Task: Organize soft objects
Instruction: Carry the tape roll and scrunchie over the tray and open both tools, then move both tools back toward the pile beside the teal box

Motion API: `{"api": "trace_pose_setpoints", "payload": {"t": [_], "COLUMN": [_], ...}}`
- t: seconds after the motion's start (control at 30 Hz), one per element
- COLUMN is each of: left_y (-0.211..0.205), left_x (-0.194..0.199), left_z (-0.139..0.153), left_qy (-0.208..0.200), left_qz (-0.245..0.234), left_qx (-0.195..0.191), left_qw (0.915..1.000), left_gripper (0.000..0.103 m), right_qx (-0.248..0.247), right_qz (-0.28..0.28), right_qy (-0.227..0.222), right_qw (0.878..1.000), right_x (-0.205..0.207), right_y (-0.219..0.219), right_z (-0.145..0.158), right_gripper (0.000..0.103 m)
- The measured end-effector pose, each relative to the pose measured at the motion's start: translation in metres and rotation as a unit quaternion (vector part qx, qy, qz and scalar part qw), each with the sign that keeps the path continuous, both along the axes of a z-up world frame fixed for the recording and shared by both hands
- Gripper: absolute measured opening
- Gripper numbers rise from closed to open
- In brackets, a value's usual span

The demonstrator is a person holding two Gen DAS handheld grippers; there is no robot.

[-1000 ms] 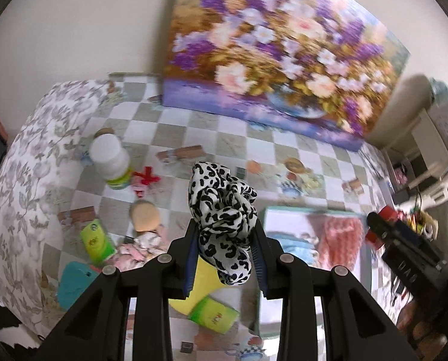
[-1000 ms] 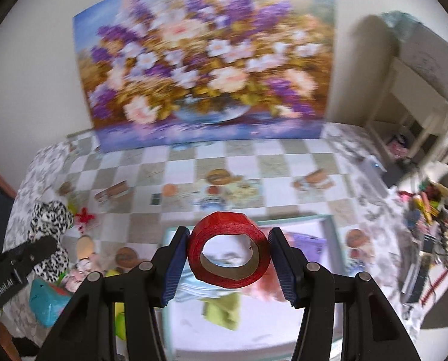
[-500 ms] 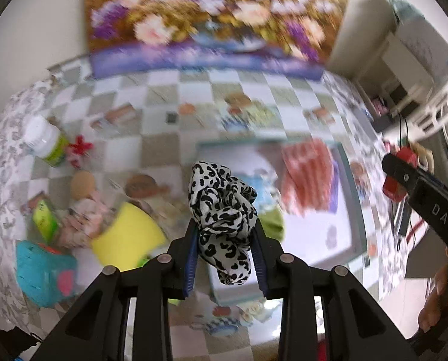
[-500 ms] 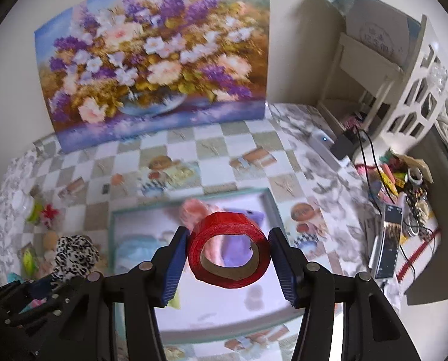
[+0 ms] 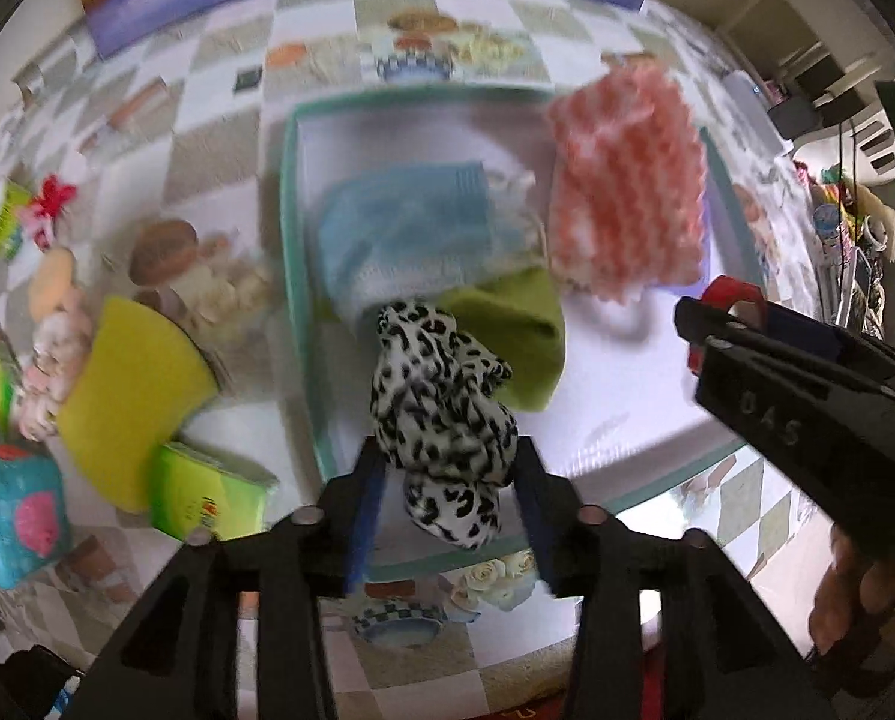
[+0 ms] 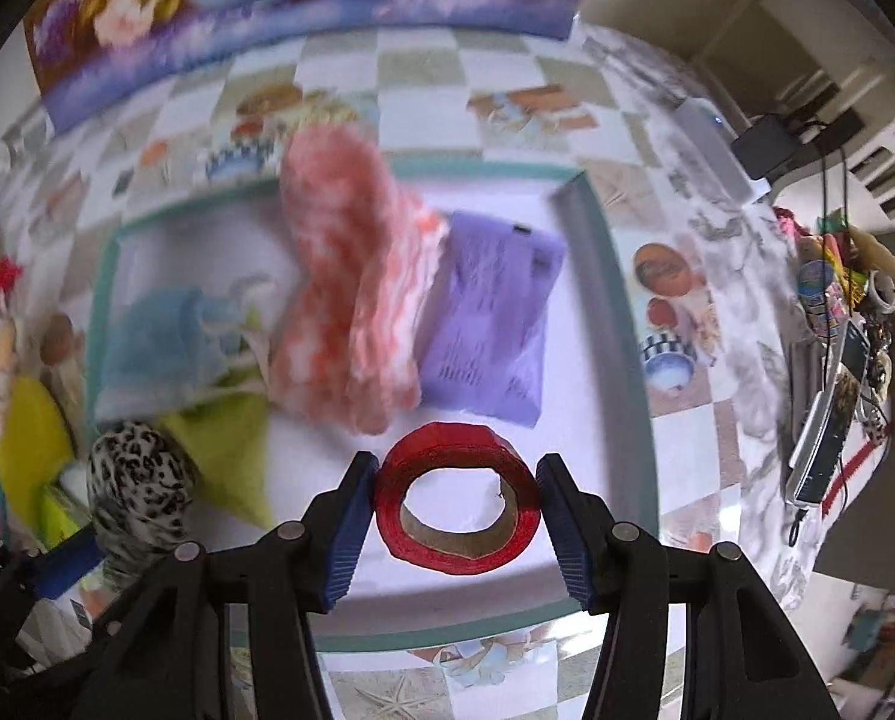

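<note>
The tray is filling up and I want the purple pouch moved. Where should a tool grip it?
Grip the purple pouch across its bare right long edge, coming from above; it lies flat, and the pink towel overlaps its left side.

A leopard-print scrunchie (image 5: 441,408), black spots on white, hung bunched between the blue pads of the left hand-held gripper (image 5: 447,492), whose jaws were opening, above the near left corner of the teal-rimmed tray (image 5: 294,276). In the tray lay a folded light-blue cloth (image 5: 399,234), a lime-green cloth (image 5: 513,330) just in front of it, a fluffy pink-and-white cloth (image 5: 627,180) to the right, and a purple cloth (image 6: 489,312) beside that. A roll of red tape (image 6: 456,516) sat clamped in the right hand-held gripper (image 6: 456,516) over the tray's near edge.
</note>
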State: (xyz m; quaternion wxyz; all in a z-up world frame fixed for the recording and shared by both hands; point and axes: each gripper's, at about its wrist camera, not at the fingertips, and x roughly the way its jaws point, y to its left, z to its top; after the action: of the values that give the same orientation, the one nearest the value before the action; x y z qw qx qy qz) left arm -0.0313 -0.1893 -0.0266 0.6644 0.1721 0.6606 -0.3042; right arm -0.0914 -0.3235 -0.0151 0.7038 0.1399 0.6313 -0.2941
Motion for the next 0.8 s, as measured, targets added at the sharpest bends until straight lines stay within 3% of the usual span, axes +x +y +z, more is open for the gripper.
{"api": "trace_pose_setpoints", "payload": {"t": [0.07,0.13,0.27,0.6,0.8], "left_y": [0.001,0.004,0.012,0.038,0.068], "left_x": [0.001,0.003,0.008,0.035,0.058], "left_z": [-0.004,-0.004,0.002,0.031,0.042], "left_qy": [0.008,0.011,-0.004,-0.041,-0.045], "left_qz": [0.007,0.014,0.025,0.064,0.099], "left_qx": [0.003,0.002,0.0,-0.023,-0.036], "left_qw": [0.9999,0.9998,0.9997,0.9969,0.9935], "left_gripper": [0.069,0.073,0.079,0.081,0.082], "right_qx": [0.0,-0.001,-0.016,-0.039,-0.041], "right_qz": [0.004,0.005,0.002,0.008,0.017], "right_qy": [0.009,0.011,0.001,-0.052,-0.045], "right_qw": [1.0,1.0,1.0,0.998,0.998], "right_x": [0.0,-0.001,0.002,0.012,0.018], "right_y": [0.002,0.002,0.004,0.007,0.014], "right_z": [-0.005,-0.005,0.007,0.042,0.038], "right_gripper": [0.059,0.06,0.073,0.075,0.075]}}
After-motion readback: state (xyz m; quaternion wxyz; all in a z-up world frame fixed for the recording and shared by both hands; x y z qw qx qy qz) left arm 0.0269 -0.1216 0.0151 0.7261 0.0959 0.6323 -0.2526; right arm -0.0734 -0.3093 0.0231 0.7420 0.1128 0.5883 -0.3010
